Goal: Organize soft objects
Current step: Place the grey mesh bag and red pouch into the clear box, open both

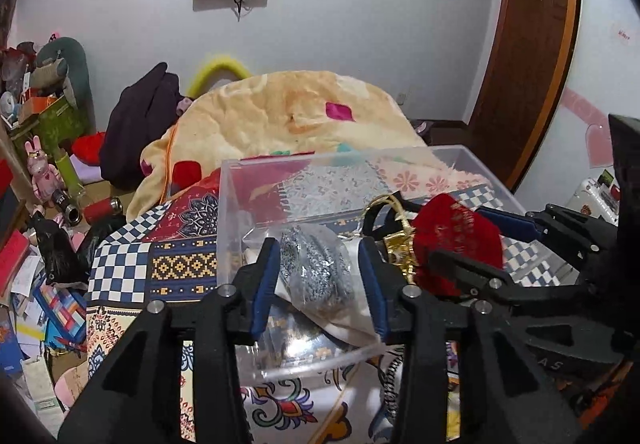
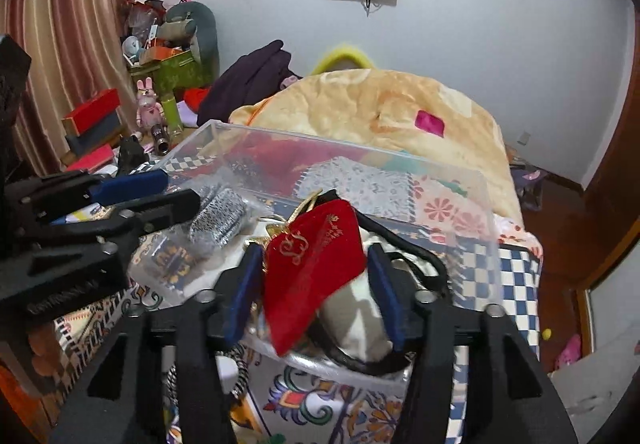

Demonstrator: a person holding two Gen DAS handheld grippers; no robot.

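Note:
A clear plastic box (image 1: 232, 212) (image 2: 460, 204) sits on the patterned bedspread. Inside lie a silver glittery item in a clear bag (image 1: 316, 264) (image 2: 218, 214), a red velvet pouch with gold script (image 1: 456, 240) (image 2: 316, 264), a white cloth (image 2: 360, 328) and a black cord (image 2: 416, 252). My left gripper (image 1: 320, 272) is open, its fingers either side of the silver item. My right gripper (image 2: 316, 284) is open, its fingers flanking the red pouch; it also shows in the left wrist view (image 1: 476, 240).
A folded yellow quilt (image 1: 288, 112) (image 2: 380, 104) lies behind the box, a dark garment (image 1: 136, 116) beside it. Boxes, toys and a pink rabbit figure (image 1: 40, 168) crowd the left. A wooden door (image 1: 532, 44) stands on the right.

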